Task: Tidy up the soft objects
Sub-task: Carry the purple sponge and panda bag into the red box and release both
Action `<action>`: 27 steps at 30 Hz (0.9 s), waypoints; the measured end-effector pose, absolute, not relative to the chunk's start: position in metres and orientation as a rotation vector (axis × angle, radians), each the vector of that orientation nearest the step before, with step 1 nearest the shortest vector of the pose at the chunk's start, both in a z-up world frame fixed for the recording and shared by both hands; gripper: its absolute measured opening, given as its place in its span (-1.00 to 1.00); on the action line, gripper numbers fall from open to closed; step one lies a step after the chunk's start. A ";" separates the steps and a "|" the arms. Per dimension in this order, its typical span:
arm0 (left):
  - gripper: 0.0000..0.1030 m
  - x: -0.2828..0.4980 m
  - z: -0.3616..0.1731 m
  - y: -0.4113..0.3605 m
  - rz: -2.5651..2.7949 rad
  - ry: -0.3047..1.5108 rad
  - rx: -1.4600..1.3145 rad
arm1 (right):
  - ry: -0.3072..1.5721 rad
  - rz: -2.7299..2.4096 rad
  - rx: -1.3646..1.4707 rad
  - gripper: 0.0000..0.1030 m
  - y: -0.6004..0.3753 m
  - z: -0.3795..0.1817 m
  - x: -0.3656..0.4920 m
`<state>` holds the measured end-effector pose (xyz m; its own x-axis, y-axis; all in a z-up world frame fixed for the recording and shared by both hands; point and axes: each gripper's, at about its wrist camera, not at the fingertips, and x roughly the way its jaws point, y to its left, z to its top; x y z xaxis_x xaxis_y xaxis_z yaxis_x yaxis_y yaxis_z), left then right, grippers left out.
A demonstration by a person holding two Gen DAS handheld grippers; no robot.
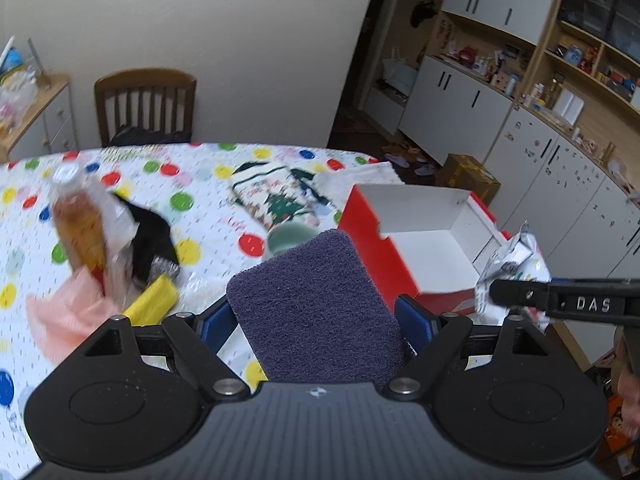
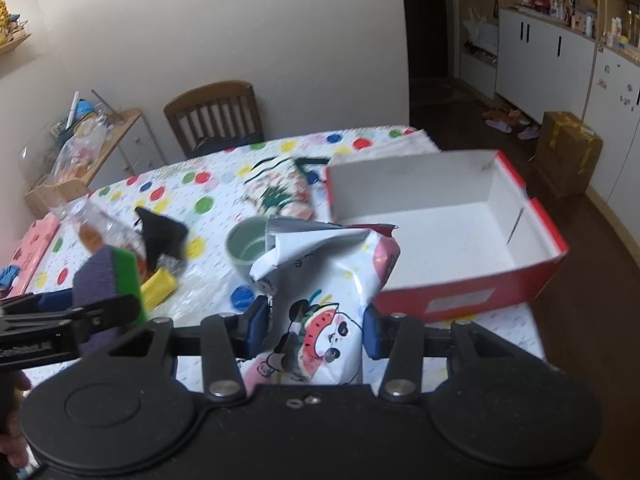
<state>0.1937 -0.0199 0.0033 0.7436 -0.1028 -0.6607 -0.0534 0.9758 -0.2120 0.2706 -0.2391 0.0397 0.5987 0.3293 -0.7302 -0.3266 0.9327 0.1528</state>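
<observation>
My left gripper (image 1: 320,320) is shut on a purple and green scouring sponge (image 1: 316,304), held above the table left of the red box (image 1: 360,216). It also shows in the right wrist view (image 2: 108,280). My right gripper (image 2: 316,328) is shut on a white snack bag with a panda and watermelon print (image 2: 324,304), held above the table near the box's (image 2: 472,300) front left corner. The box is open, white inside and holds nothing. A Christmas-print cloth (image 1: 276,196), a black cloth (image 1: 152,236) and a pink cloth (image 1: 64,316) lie on the table.
A polka-dot tablecloth (image 1: 192,184) covers the table. On it are a bottle of amber drink (image 1: 80,224), a yellow object (image 1: 154,300), a green cup (image 2: 246,246) and a blue cap (image 2: 243,296). A wooden chair (image 1: 146,104) stands behind. Cabinets stand on the right.
</observation>
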 end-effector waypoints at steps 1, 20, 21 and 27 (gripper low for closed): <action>0.65 0.199 0.006 -0.024 -0.029 0.731 -0.212 | 0.836 0.376 0.001 -0.13 -0.244 0.042 0.274; 0.65 0.376 -0.005 -0.158 -0.041 0.779 -0.129 | 0.855 0.393 -0.073 -0.12 -0.351 0.017 0.439; 0.65 0.384 -0.009 -0.163 -0.031 0.792 -0.133 | 0.863 0.402 -0.085 -0.12 -0.353 0.012 0.446; 0.65 0.428 -0.035 -0.184 0.003 0.856 -0.107 | 0.911 0.458 -0.155 -0.12 -0.356 -0.019 0.473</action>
